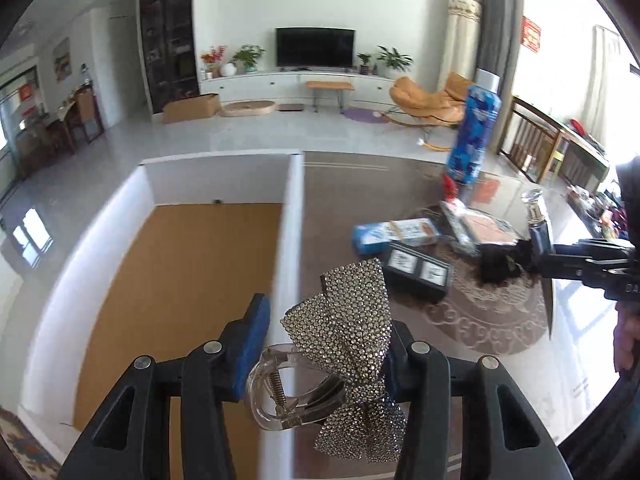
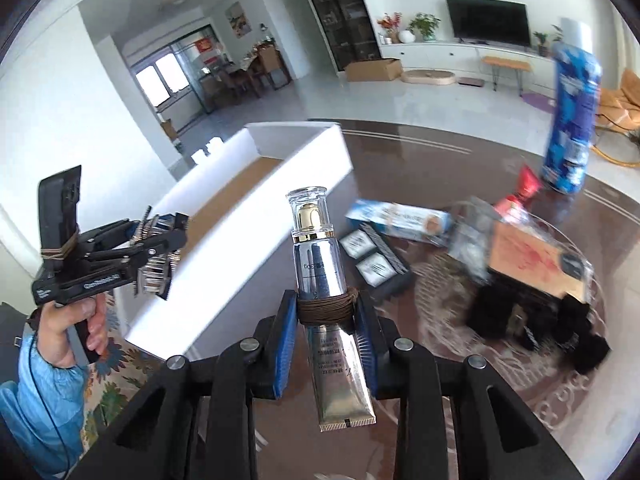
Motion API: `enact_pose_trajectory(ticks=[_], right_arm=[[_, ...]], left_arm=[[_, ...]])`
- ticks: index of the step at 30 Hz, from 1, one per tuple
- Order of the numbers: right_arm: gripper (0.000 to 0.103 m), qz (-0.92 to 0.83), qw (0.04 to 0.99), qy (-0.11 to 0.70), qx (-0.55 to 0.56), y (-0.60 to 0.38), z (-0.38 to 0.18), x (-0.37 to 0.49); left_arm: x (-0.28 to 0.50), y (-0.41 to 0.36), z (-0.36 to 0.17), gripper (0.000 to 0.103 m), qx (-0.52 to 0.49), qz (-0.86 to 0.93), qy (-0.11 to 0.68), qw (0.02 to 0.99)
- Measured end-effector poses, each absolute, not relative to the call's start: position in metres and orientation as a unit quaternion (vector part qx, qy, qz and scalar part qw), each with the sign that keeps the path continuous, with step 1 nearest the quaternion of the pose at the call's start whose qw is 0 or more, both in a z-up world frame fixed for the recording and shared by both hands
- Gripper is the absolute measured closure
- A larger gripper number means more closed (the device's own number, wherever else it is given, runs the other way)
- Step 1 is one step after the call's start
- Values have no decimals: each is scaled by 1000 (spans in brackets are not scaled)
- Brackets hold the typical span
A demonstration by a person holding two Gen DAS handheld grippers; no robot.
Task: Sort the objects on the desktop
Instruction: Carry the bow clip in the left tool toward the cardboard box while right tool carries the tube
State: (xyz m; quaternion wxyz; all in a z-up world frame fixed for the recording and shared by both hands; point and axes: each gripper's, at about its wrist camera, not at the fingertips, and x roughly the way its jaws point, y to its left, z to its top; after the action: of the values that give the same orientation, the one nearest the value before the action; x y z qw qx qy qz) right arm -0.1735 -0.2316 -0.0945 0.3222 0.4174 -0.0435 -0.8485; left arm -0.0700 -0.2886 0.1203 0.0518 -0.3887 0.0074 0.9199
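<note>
Grippers aloft, angled downward: right gripper [image 2: 325, 322] clamped on silver tube [image 2: 322, 276], cap forward; left gripper [image 1: 324, 344] clamped on rhinestone bow clip [image 1: 340, 344].

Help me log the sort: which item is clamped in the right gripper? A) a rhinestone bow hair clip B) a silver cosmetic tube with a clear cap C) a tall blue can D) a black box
B: the right gripper pads squeeze the silver cosmetic tube with a clear cap.
</note>
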Motion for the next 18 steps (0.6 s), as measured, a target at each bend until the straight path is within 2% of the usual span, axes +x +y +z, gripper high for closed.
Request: enact_pose_trajectory(ticks=[3,8,15,18], right_arm=[[74,-832,373,-62,406,-310,-79,-184],[74,-798,444,-91,396,-430,-78,-185],[73,-794,431,30,429,-526,-149,-168],[72,-805,396,132,421,-539,-180,-158]], left_arm=[[-71,-353,120,55,-393,920,-10,-3],[-75,-424,89,55,-419,905,-37,-66],[-78,-456,43,55,-461,880,-46,-101],[-78,-460,32,54,-475,872,-67,-98]])
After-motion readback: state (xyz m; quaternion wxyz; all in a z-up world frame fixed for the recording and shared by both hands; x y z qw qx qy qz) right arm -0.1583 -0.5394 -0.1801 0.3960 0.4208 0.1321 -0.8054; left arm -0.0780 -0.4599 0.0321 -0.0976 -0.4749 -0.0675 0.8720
